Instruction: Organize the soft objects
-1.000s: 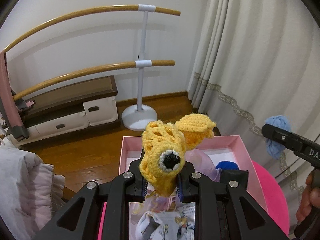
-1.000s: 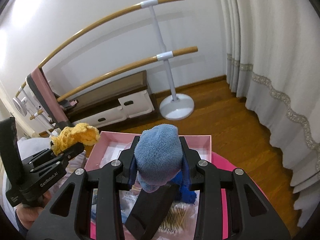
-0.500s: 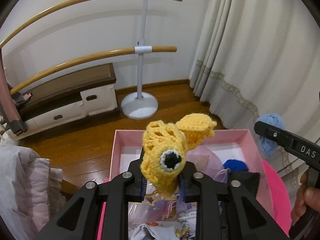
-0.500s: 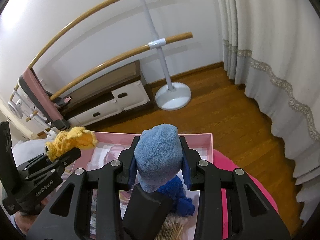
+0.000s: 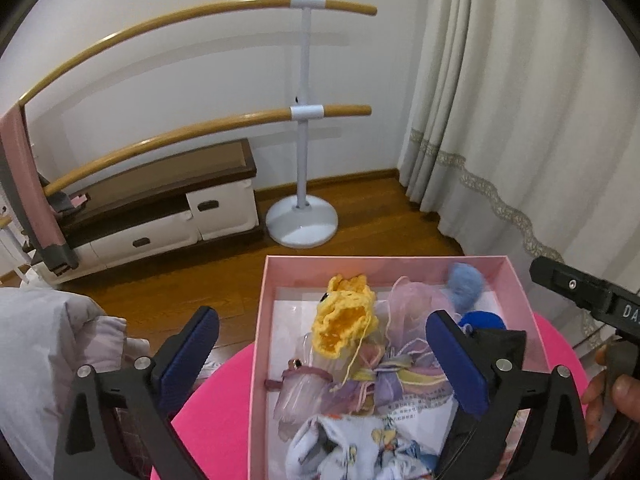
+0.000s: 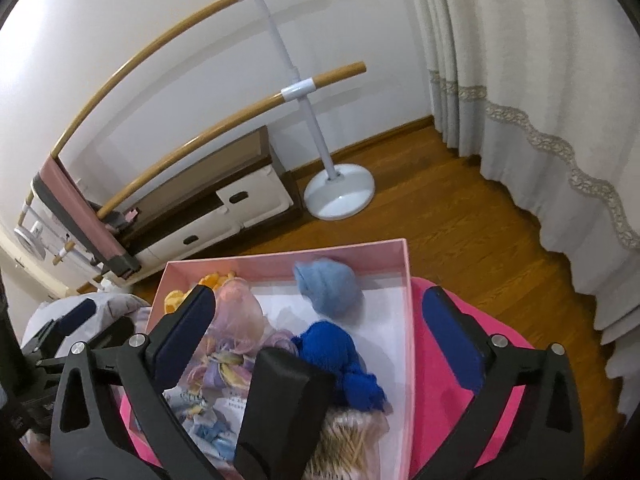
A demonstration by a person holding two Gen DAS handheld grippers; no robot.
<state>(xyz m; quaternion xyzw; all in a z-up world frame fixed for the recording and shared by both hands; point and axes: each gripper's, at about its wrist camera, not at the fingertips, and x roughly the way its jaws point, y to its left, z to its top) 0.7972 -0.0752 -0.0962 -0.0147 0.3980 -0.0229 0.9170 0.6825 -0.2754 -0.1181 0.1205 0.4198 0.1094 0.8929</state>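
A pink box (image 5: 264, 316) (image 6: 406, 280) sits on a hot-pink round seat (image 5: 216, 404) (image 6: 444, 360). The yellow crochet toy (image 5: 346, 318) (image 6: 176, 298) lies in the box's far left part. The light-blue fuzzy ball (image 6: 326, 290) (image 5: 464, 286) lies in its far right part. My left gripper (image 5: 322, 350) is open and empty above the box. My right gripper (image 6: 320, 328) is open and empty above it too, and shows at the right edge of the left wrist view (image 5: 580, 292).
The box also holds a dark-blue yarn toy (image 6: 332, 350), pink gauzy fabric (image 5: 414, 304), printed cloth (image 5: 352, 444) and a black block (image 6: 280, 404). A ballet barre stand (image 5: 302, 220), a low cabinet (image 5: 160, 216), curtains (image 5: 520, 120) and a grey cushion (image 5: 44, 356) surround the seat.
Both grippers opened. The yellow crochet toy dropped from my left gripper and the light-blue ball from my right gripper; both now lie in the pink box.
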